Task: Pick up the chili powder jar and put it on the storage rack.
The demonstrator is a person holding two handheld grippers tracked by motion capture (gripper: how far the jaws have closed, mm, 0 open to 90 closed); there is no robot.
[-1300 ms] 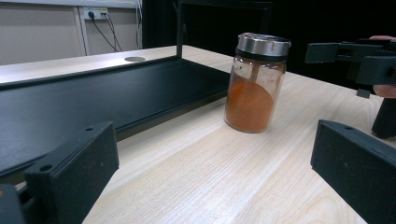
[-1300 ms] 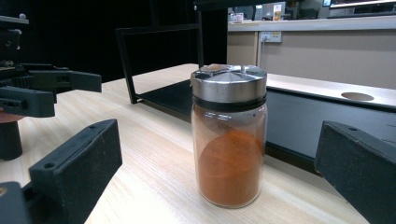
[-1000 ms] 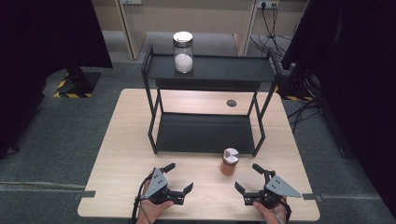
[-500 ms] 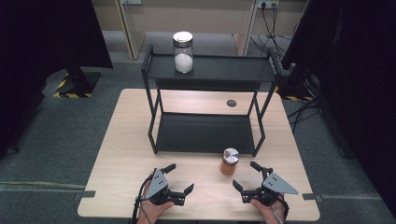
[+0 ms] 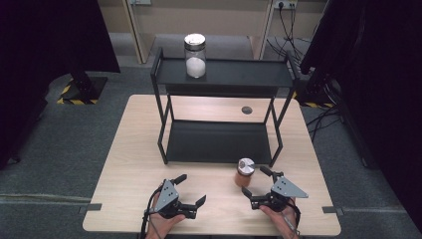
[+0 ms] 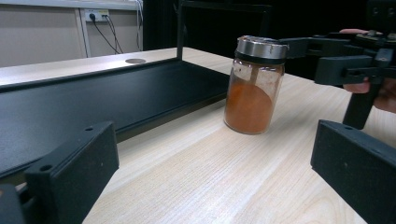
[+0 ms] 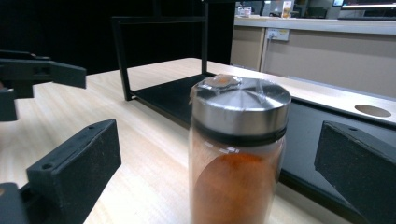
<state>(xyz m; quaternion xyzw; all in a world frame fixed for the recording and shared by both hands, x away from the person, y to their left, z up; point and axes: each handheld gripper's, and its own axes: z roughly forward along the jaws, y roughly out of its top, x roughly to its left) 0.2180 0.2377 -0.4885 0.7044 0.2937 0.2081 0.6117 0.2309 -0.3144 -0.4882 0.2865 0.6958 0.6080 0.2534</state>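
Since a second ago I have brought my right claw [image 5: 255,183] forward, released, its jaws now flanking the orange spice jar [image 5: 245,171] without contact. The jar stands upright on the counter [image 5: 124,164] just before the black shelf [image 5: 219,142]. Left claw [image 5: 190,190] released, idle. Grasp appears imminent.

table [image 5: 134,164]: light wood, centre of frame, round hole [image 5: 247,110] toward upper middle | black two-tier rack [image 5: 224,142] stands on its upper half | orange-powder jar [image 5: 245,172] upright on the bare wood just below rack's lower right corner | white-powder jar [image 5: 195,55] on rack's top shelf, upper centre
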